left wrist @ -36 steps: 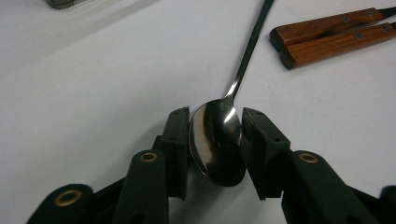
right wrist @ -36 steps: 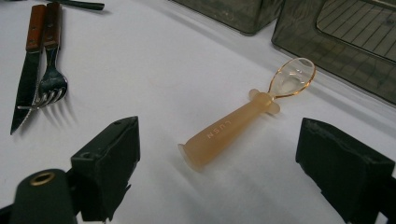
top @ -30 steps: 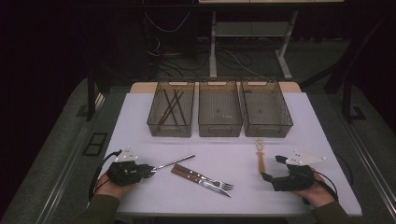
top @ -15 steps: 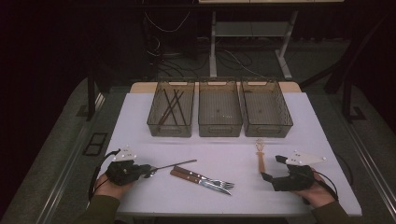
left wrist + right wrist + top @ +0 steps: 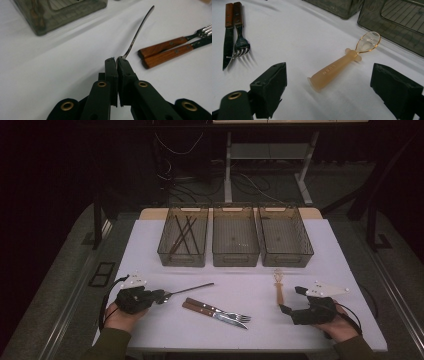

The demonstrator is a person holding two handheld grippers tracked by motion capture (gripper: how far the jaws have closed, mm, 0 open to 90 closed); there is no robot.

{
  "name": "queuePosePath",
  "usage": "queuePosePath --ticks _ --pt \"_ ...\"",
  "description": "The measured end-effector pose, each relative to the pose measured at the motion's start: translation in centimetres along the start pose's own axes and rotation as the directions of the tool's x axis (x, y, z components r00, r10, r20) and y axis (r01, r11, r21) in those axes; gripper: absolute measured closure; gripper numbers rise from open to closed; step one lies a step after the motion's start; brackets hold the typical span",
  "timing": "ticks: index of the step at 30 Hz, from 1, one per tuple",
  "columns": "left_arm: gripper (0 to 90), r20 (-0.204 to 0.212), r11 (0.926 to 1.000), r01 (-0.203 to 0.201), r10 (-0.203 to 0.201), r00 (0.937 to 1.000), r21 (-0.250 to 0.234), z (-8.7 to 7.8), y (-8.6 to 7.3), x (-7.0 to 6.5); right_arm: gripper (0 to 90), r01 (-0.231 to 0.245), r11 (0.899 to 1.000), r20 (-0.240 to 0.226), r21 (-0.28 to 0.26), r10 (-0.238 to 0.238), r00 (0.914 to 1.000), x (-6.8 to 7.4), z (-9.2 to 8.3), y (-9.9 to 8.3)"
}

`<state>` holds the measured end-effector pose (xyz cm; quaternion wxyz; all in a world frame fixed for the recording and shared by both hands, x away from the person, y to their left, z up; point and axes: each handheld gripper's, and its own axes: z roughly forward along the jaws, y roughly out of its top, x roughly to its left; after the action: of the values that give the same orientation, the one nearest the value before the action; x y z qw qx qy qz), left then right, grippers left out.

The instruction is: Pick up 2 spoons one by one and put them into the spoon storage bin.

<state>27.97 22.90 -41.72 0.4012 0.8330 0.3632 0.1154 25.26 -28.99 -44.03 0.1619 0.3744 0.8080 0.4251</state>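
The left gripper (image 5: 117,60) is clamped tight on one end of a slim metal utensil (image 5: 140,30), black jaws pressed almost flush with just the bright stem pinched between them. In the high view that utensil (image 5: 187,288) runs from the left gripper (image 5: 161,296) out to the right, low over the white desk (image 5: 150,245); polished steel, gently curved, narrow as a ribbon. What sits inside the jaws is hidden, so spoon or fork I can't say.

Just beside it lie a knife (image 5: 215,312) and a fork (image 5: 222,310), side by side and touching, both with warm brown wooden handles dotted with rivets (the right gripper view shows the fork (image 5: 240,37) tines and the knife (image 5: 227,37) blade nicely).

Over on the other side, the right gripper (image 5: 292,300) stands wide open, blocky matte jaws spread either side of a translucent amber spoon (image 5: 342,63), touching nothing. Chunky rounded plastic handle with raised lettering, clear glossy bowl, lying flat on the desk (image 5: 299,30), bowl toward the bins.

At the back, three smoky see-through bins in a row: left bin (image 5: 185,242) holding dark thin sticks, middle bin (image 5: 235,242), right bin (image 5: 285,240).
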Motion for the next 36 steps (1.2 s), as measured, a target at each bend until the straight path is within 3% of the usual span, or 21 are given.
queuePosePath --ticks 17,22,36 --pt "86.7 0.002 0.999 -0.013 0.013 0.9999 -0.043 1.0 2.7 -0.5 13.6 -0.009 1.0 0.0 -0.004 0.009 1.0 0.1 0.0 0.0" --pt "86.7 0.005 0.9982 -0.006 0.006 1.0 -0.059 1.3 3.7 -0.4 11.4 -0.034 0.999 0.003 -0.015 0.034 0.9994 0.0 0.2 0.0" --pt "86.7 0.038 0.9939 -0.008 0.012 0.9992 -0.11 2.4 6.9 -0.8 11.4 -0.054 0.998 -0.002 -0.022 0.054 0.9985 -0.3 0.9 0.1"
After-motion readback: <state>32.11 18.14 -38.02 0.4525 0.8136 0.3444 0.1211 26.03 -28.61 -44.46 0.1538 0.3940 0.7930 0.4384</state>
